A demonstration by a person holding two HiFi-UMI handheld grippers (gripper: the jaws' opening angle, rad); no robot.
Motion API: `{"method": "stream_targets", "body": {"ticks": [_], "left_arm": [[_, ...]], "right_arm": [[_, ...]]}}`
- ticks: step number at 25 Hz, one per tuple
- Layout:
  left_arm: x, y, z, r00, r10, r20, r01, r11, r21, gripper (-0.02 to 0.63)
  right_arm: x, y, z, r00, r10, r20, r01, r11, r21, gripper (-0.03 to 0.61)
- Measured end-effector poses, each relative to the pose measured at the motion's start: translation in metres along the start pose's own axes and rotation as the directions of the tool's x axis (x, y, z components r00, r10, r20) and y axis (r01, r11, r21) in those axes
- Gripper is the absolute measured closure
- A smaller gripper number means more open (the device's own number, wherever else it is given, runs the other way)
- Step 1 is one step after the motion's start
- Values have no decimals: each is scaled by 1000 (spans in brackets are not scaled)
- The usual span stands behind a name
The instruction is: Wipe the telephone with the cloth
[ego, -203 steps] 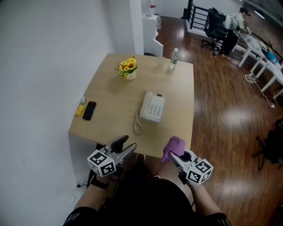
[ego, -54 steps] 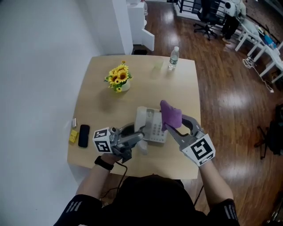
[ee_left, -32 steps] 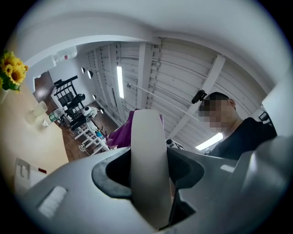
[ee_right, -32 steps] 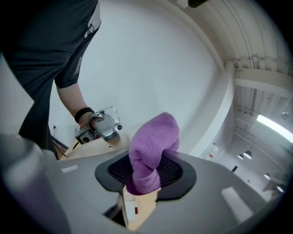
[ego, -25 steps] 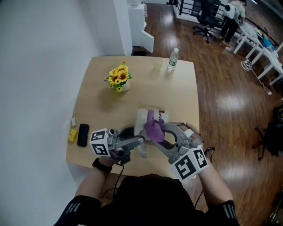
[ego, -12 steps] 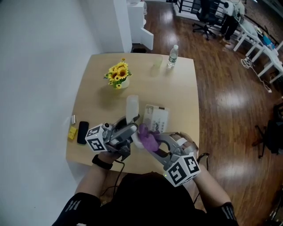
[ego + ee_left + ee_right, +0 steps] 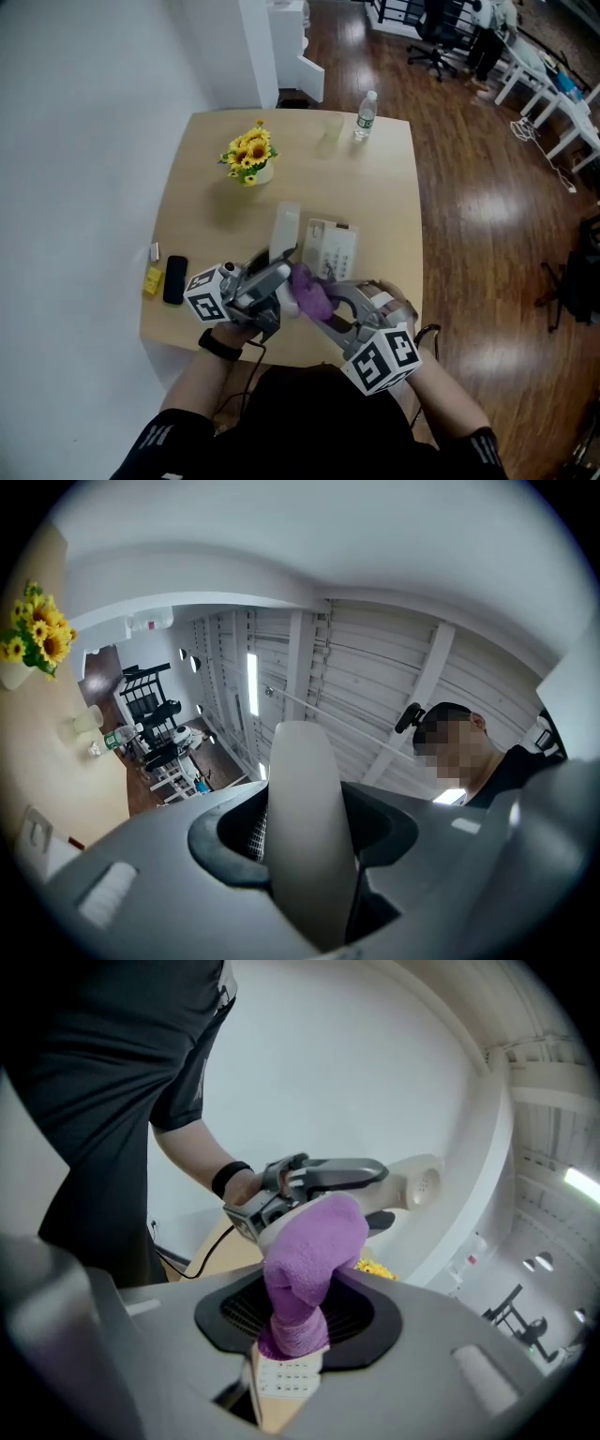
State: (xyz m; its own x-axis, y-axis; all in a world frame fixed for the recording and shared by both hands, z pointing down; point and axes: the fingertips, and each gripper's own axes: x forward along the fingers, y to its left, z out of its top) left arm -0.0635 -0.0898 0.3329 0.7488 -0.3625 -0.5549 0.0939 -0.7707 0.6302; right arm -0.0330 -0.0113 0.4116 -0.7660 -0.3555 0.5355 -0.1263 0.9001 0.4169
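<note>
In the head view the white telephone base (image 7: 330, 249) lies on the tan table (image 7: 384, 197). My left gripper (image 7: 272, 274) is shut on the white handset (image 7: 284, 231) and holds it raised off the base. In the left gripper view the handset (image 7: 302, 799) fills the gap between the jaws of the left gripper (image 7: 302, 850). My right gripper (image 7: 314, 302) is shut on a purple cloth (image 7: 307, 289), which sits against the handset's near end. The right gripper view shows the cloth (image 7: 307, 1260) bunched in the right gripper (image 7: 295, 1326), the handset (image 7: 412, 1182) behind it, and the keypad (image 7: 284, 1378) below.
A pot of sunflowers (image 7: 247, 157) stands at the table's back left, a water bottle (image 7: 363, 113) and a clear cup (image 7: 330, 130) at the back right. A black mobile phone (image 7: 173, 278) and a yellow item (image 7: 152, 279) lie near the left edge. White wall on the left.
Over the last second my left gripper lifted the handset off the base and tilted it up. My right gripper brought the cloth left, against the handset's near end.
</note>
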Motion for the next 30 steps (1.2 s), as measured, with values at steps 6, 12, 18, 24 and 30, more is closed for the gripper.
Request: {"method": "stream_targets", "body": {"ticks": [6,12,18,24,30], "left_arm": [[-1,1,4,1000,6,16,-6,1000,0,407],[-8,6,2,999,28,21,-28,1000,-4,406],[-20,23,-3,986,157,-58,-152,985,77,405],[-55,48,-17,932,338,-132,-321,938,134,405],[-86,61,-32,883,444,-155,-427,895,133,405]], "right_arm": [[9,18,-2,998,54,-26,-54,999,-3,437],[15,57,-23,986,159,-42,-159,987,0,437],[24,37,-56,995,103,11,-103,978,183,437],[50,-10,-122,1000,-9,-13,13,898,440,437],[109,-56,-193,987,-27,-158,105,855,508,436]]}}
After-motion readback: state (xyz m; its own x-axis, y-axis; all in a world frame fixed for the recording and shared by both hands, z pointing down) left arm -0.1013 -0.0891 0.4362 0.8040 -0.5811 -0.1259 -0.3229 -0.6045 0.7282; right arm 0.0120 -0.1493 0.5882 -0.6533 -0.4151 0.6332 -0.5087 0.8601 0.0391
